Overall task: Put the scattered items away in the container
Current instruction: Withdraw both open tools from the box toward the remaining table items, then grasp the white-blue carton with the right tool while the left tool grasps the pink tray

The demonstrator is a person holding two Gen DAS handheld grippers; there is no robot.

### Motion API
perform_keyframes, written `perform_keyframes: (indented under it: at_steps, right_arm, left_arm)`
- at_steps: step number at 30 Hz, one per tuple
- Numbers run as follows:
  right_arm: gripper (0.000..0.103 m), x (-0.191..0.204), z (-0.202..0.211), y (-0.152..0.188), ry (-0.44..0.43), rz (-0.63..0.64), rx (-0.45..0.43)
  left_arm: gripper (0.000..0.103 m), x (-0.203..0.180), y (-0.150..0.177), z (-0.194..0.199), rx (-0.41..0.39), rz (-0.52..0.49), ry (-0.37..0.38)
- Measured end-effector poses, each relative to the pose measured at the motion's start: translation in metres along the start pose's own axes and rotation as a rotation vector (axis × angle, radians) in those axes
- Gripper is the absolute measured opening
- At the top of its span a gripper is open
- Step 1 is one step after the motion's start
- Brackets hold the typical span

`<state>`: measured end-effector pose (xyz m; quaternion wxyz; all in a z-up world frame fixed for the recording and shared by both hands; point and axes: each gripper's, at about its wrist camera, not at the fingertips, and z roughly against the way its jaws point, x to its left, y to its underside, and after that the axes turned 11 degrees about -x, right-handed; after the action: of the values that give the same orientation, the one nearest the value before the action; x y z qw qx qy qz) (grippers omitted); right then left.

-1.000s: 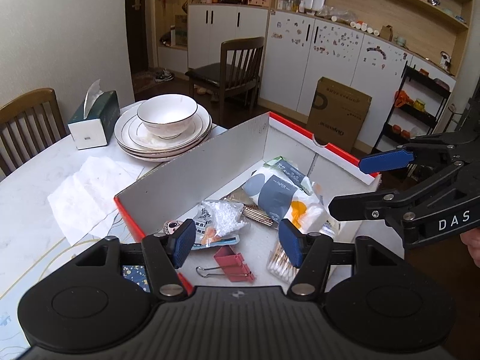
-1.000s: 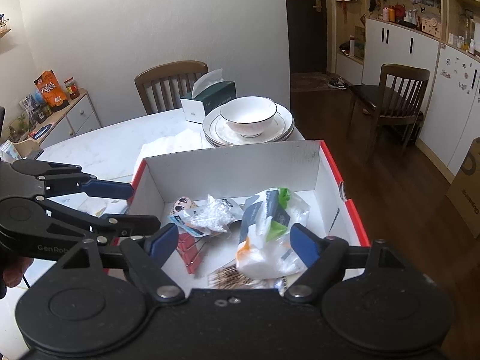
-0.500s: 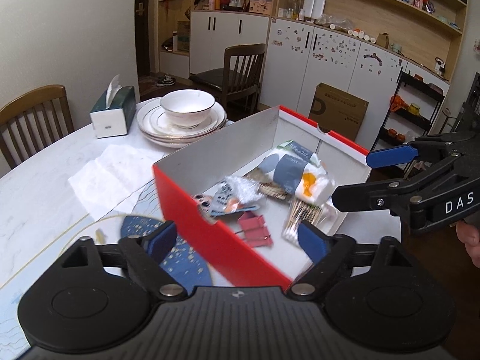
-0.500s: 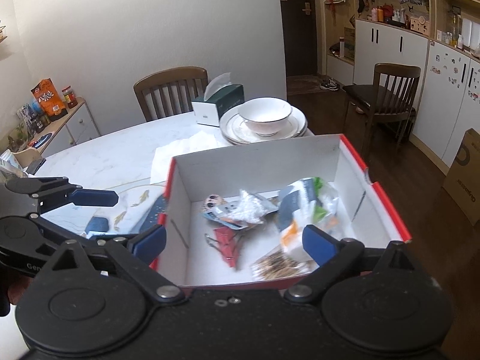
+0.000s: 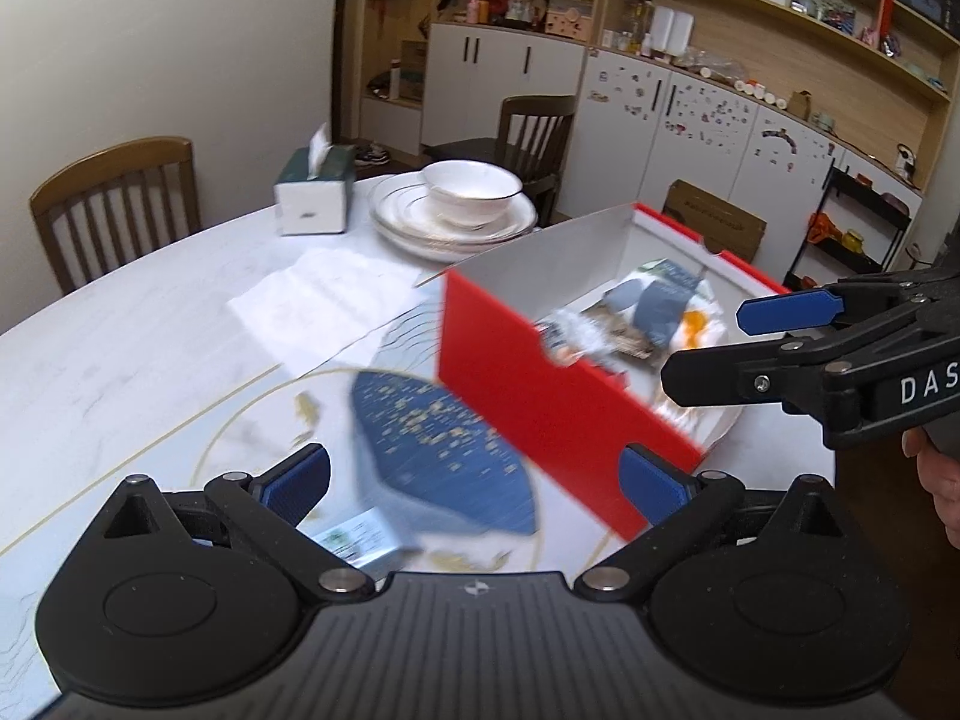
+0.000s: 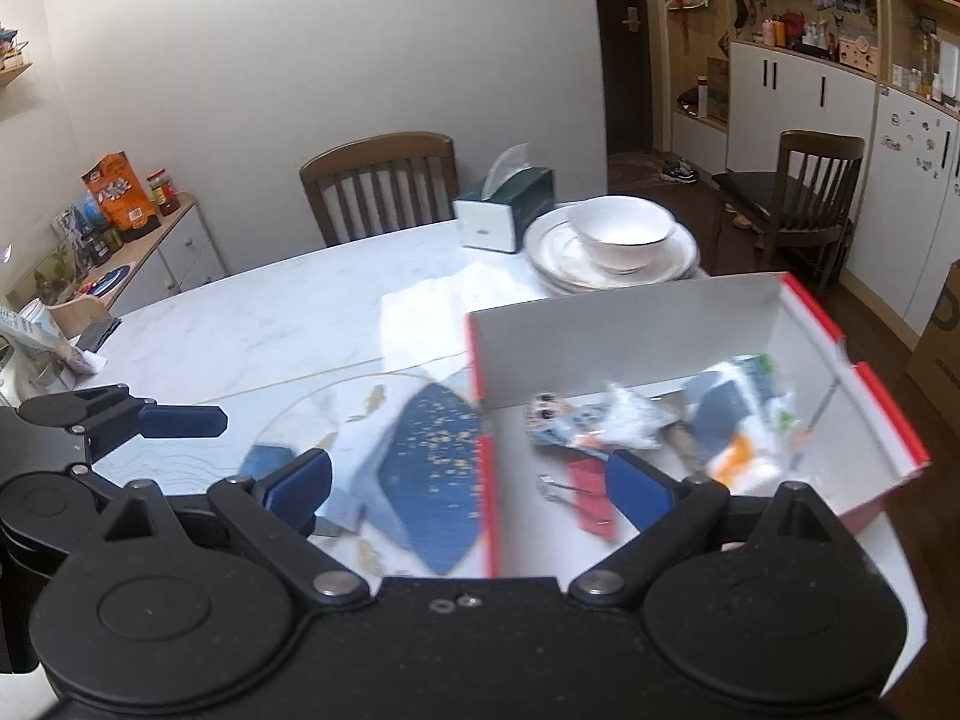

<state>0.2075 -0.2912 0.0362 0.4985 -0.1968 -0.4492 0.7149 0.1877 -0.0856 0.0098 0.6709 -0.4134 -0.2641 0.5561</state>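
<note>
The red box [image 5: 558, 414] with a white inside [image 6: 630, 336] stands on the table and holds several items: plastic packets [image 6: 732, 414], a red binder clip [image 6: 591, 495] and a small printed card [image 6: 546, 411]. A small blue-grey pack with a white label [image 5: 360, 531] lies blurred on the table outside the box's near left corner. My left gripper [image 5: 474, 480] hovers over that corner with its jaws opening and nothing between the pads. My right gripper [image 6: 468, 480] is open and empty above the box's left wall; in the left wrist view the right gripper [image 5: 732, 342] reaches in over the box.
Stacked plates with a white bowl [image 5: 468, 198] and a tissue box [image 5: 312, 192] stand at the far side of the marble table [image 5: 120, 348]. A white paper napkin [image 5: 324, 306] lies left of the box. Wooden chairs [image 6: 384, 186] stand around the table, and a cardboard carton [image 5: 714, 222] sits on the floor.
Both grippers have drawn back from over the box's inside to its near left corner, and both sets of jaws have spread wider. The blue-grey pack has come into view.
</note>
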Motion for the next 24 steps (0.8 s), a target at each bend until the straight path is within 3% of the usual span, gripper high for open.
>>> perform_keyframes:
  at_steps: [14, 24]
  right_arm:
    - [0.098, 0.085, -0.049, 0.019, -0.057, 0.040, 0.052]
    - [0.098, 0.121, -0.094, 0.040, -0.034, 0.087, 0.115]
  left_arm:
    - [0.103, 0.081, 0.049, 0.016, 0.048, 0.018, -0.101]
    - [0.103, 0.115, 0.081, 0.006, 0.097, 0.028, -0.126]
